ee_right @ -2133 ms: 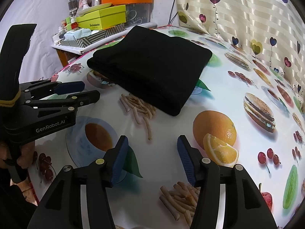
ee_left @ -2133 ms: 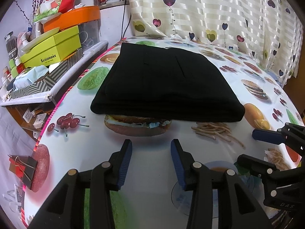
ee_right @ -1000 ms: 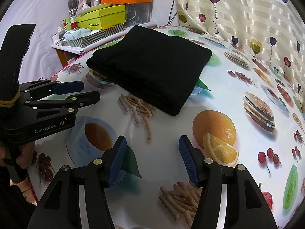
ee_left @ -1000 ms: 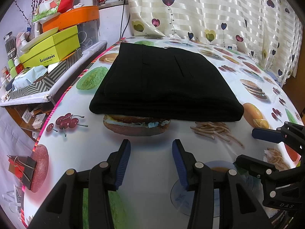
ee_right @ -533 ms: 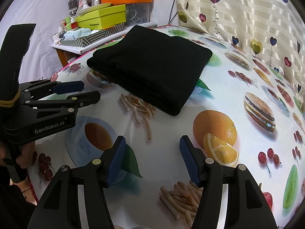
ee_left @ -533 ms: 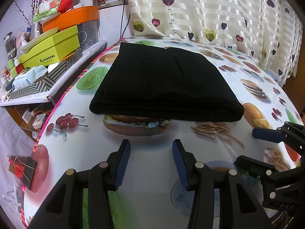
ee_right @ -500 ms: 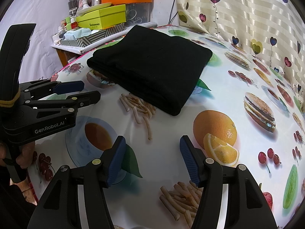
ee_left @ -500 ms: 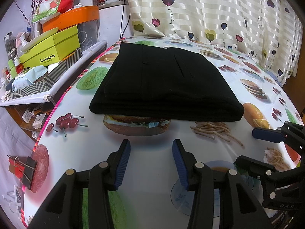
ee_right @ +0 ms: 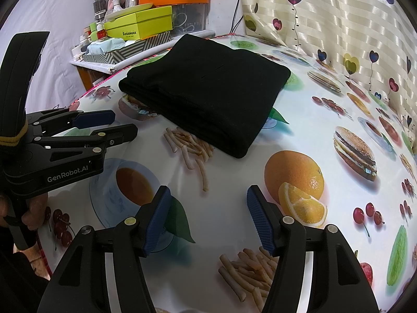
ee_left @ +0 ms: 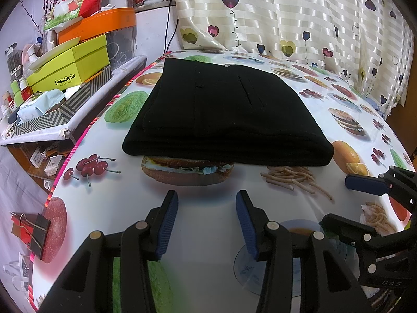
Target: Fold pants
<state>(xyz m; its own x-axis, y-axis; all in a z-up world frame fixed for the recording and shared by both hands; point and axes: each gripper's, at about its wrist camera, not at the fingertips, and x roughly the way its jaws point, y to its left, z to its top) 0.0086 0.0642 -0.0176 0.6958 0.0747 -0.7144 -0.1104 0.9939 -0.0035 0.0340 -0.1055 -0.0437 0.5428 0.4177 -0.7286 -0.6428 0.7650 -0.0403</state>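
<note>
At centre frame of the left wrist view, the black pants (ee_left: 226, 114) lay on the printed tablecloth (ee_left: 208, 224) as a compact stacked rectangle, folded edge toward the camera, long axis apparently left to right. The left gripper (ee_left: 207, 219) and right gripper (ee_right: 208, 217) sat low in their frames, jaws apart, empty, clear of the cloth. Judgement: folding looked complete; grippers held back to avoid disturbing the stack.

Left tongs (ee_left: 206, 223) and right tongs (ee_right: 208, 219): black plastic frames with silver rivets and ribbed blue pads (ee_left: 166, 224). Left body lettered "GenRobot.AI", yellow band on its handle; bare fingers (ee_right: 34, 212) grip it.
</note>
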